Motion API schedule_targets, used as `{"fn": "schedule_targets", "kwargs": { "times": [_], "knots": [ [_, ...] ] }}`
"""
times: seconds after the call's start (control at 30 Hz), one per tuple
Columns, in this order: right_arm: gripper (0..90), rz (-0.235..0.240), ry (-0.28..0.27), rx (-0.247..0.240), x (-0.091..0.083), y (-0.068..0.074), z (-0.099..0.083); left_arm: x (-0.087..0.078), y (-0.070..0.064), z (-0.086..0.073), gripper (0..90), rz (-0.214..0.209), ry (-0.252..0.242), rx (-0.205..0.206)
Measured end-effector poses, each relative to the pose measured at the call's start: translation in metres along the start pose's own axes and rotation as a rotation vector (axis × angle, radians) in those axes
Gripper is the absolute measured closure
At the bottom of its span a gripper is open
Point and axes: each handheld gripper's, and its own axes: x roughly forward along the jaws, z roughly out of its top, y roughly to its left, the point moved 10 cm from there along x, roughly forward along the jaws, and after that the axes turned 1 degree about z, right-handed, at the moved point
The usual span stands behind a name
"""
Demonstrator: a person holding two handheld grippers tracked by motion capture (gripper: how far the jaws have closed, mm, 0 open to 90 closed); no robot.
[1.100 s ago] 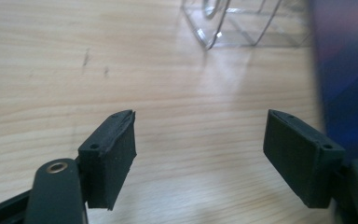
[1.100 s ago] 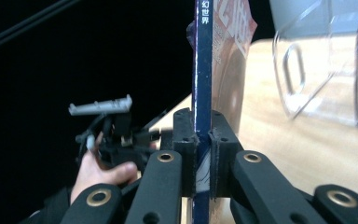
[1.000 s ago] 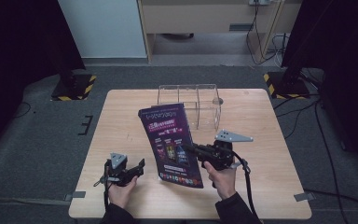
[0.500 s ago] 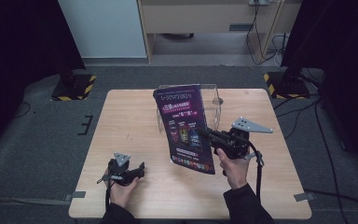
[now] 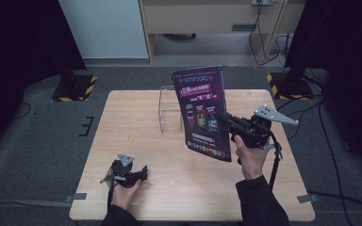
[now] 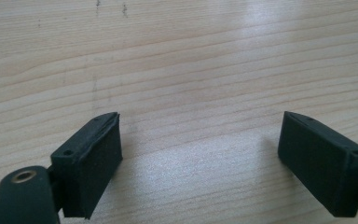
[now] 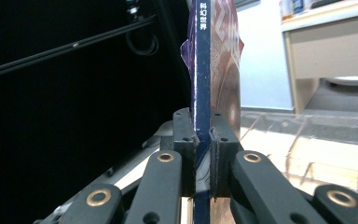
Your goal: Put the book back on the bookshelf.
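A thin purple magazine stands upright above the table, its spine edge clamped between the right gripper jaws.

table: pale wood, grain running across, few dark marks near far left
clear box: open-topped, transparent, standing on far middle of table
left tool: resting on near left of table, jaws spread wide

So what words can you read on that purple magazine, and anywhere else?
"科幻世界": on the spine of the magazine, clamped in the right tool.
Front cover of the magazine, high view: lines of print and small pictures, too blurred to read.
Clear box, table, left tool: no writing.
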Motion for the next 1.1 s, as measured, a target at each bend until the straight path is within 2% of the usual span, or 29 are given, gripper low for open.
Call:
{"fn": "schedule_targets", "kwargs": {
  "times": [0.23,0.53,0.87,1.1],
  "knots": [
    [84.4,-0.064,-0.032,-0.009,-0.003,-0.019,0.017,0.001,0.000,0.000,8.6,0.004,0.003,-0.003],
    [84.5,-0.112,-0.064,-0.024,0.000,-0.035,0.032,0.001,0.000,0.000,8.5,0.003,0.003,-0.003],
    [84.4,-0.158,-0.108,-0.035,0.010,-0.055,0.046,0.001,0.000,0.000,8.4,0.003,0.002,-0.005],
    [84.5,-0.205,-0.137,-0.026,0.021,-0.077,0.050,0.001,0.000,0.000,8.4,0.003,0.004,-0.003]
  ]
}}
